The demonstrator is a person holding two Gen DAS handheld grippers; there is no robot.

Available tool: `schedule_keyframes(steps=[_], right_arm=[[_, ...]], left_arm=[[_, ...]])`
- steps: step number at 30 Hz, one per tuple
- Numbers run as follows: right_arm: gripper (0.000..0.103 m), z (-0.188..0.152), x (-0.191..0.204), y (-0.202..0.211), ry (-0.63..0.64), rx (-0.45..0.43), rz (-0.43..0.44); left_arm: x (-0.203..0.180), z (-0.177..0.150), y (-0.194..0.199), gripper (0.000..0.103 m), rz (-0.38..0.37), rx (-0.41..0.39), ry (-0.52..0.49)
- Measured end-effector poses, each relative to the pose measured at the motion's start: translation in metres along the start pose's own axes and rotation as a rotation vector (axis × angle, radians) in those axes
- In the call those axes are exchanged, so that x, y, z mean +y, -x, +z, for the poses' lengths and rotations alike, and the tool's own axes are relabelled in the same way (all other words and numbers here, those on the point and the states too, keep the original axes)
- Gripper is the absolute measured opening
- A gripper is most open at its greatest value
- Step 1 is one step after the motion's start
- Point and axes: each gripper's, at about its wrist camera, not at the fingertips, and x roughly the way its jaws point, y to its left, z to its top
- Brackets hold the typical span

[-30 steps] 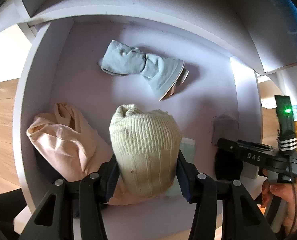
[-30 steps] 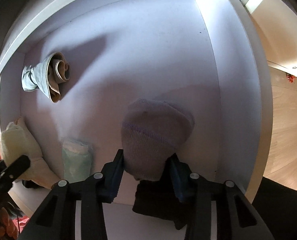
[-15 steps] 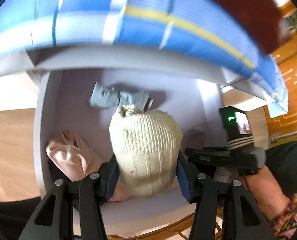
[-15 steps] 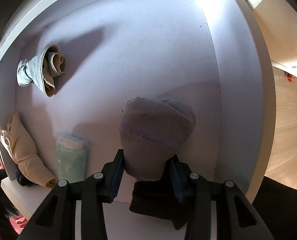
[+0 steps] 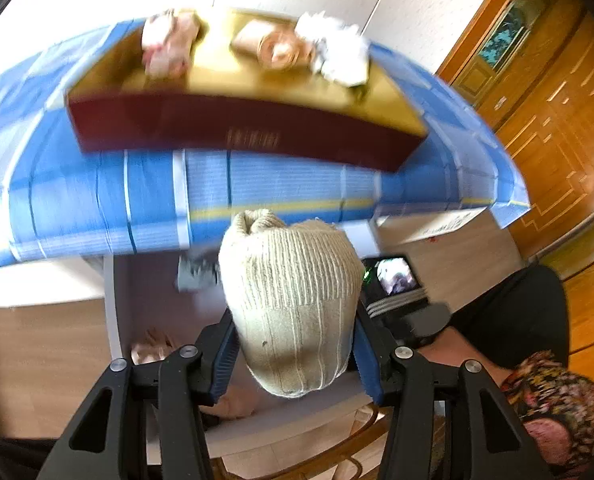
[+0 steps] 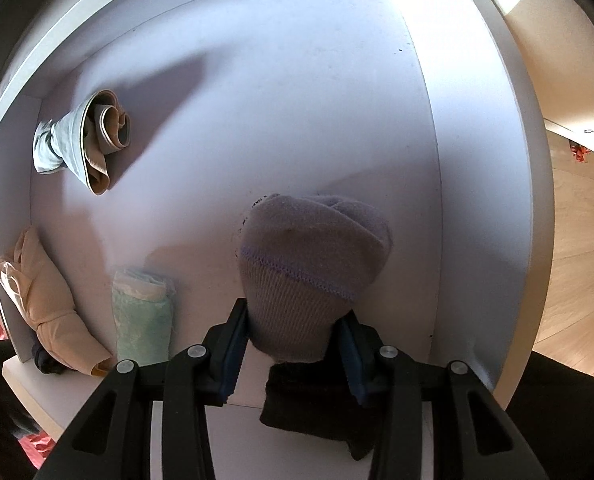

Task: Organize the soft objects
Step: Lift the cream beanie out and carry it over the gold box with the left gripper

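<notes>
I can't read the blurred gilt lettering on the dark red box [image 5: 233,136]. My left hand-held gripper [image 5: 295,354] clamps a cream ribbed knit hat [image 5: 291,300]; my right hand-held gripper [image 6: 295,354] clamps a grey-lilac knit hat [image 6: 309,272] over the white shelf [image 6: 281,92], near its front edge.

A cream ribbed knit bundle [image 5: 293,304] sits pinched upright, raised in front of the blue cloth. A grey-mauve knit sock ball [image 6: 309,280] is clamped low over the white shelf floor, right of centre.
</notes>
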Motion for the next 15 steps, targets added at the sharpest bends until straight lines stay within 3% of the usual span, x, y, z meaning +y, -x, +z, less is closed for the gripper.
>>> schedule_keyframes(steps=[9, 15], right_arm=[[0.042, 0.002, -0.001, -0.001, -0.012, 0.011, 0.01], [0.041, 0.003, 0.001, -0.005, 0.002, 0.023, -0.006]], left_arm=[[-0.007, 0.06, 0.045, 0.052, 0.024, -0.099, -0.04], [0.004, 0.112, 0.05, 0.052, 0.074, -0.13, -0.013]])
